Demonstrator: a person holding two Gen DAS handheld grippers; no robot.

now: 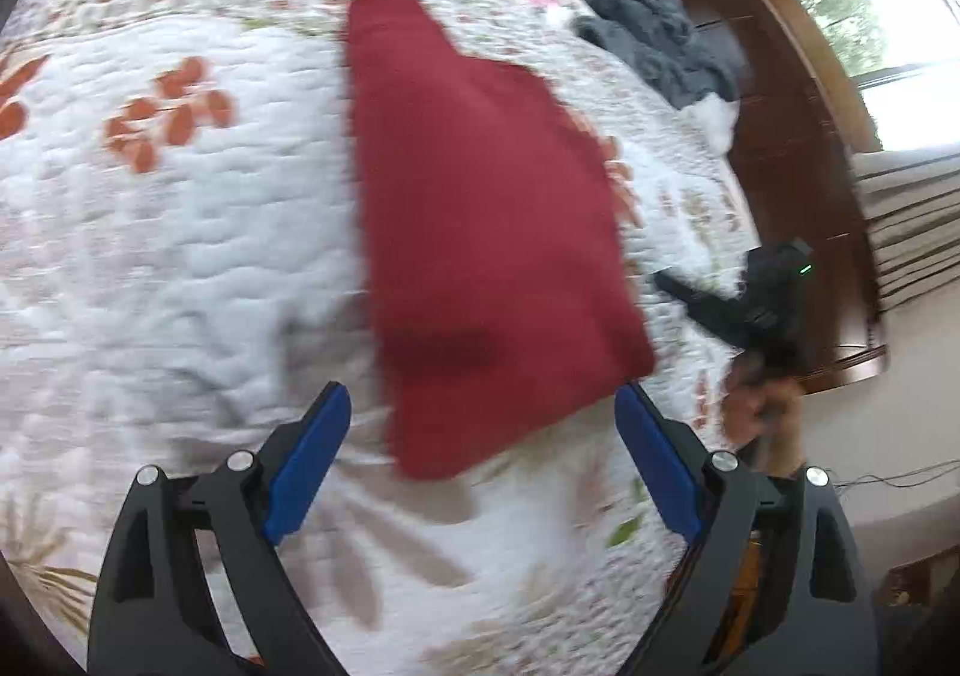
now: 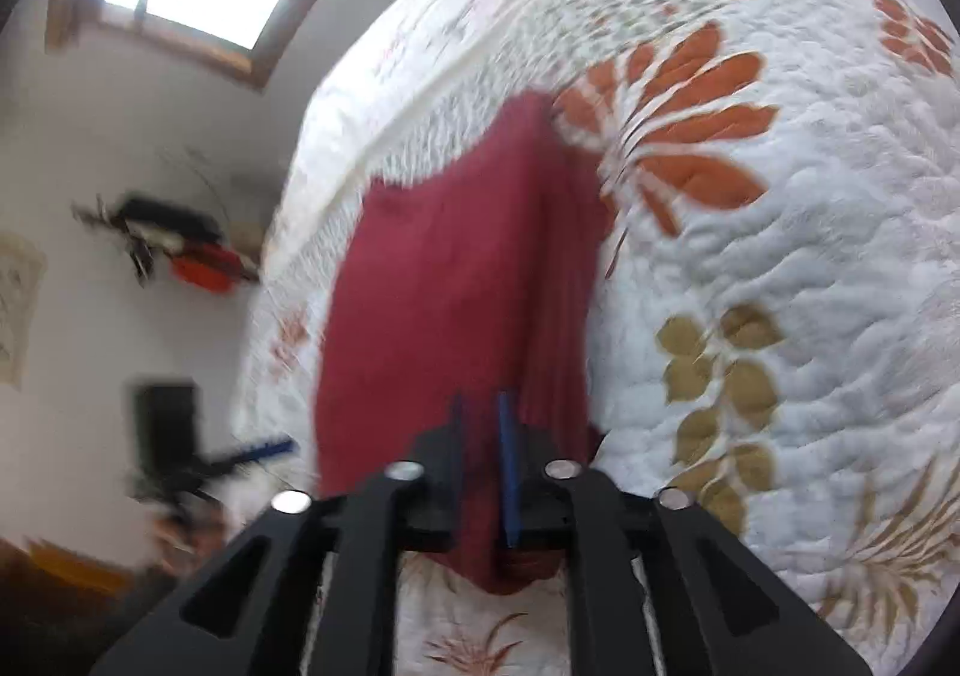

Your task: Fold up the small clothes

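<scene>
R tool [image 2: 480,406]: fingers nearly closed, pinching near edge of red cloth [image 2: 456,304]. Cloth runs fwd from the tips and lies on the bed quilt [image 2: 810,256]; a fold of it hangs below the tips. Orange leaf print just R of the cloth's far end, olive leaves R of the tool.

L tool [image 1: 483,406]: wide open, blue pads [image 1: 309,466] either side of cloth's near corner, gripping nothing. Contact w/ cloth: can't tell, frames blurred. Red cloth stretches straight ahead of it, tapering to far end. Grey blanket [image 1: 648,15] far ahead-R on bed. R tool also seen from L cam, off to the R past cloth edge, hand [image 1: 762,400] below it.
</scene>
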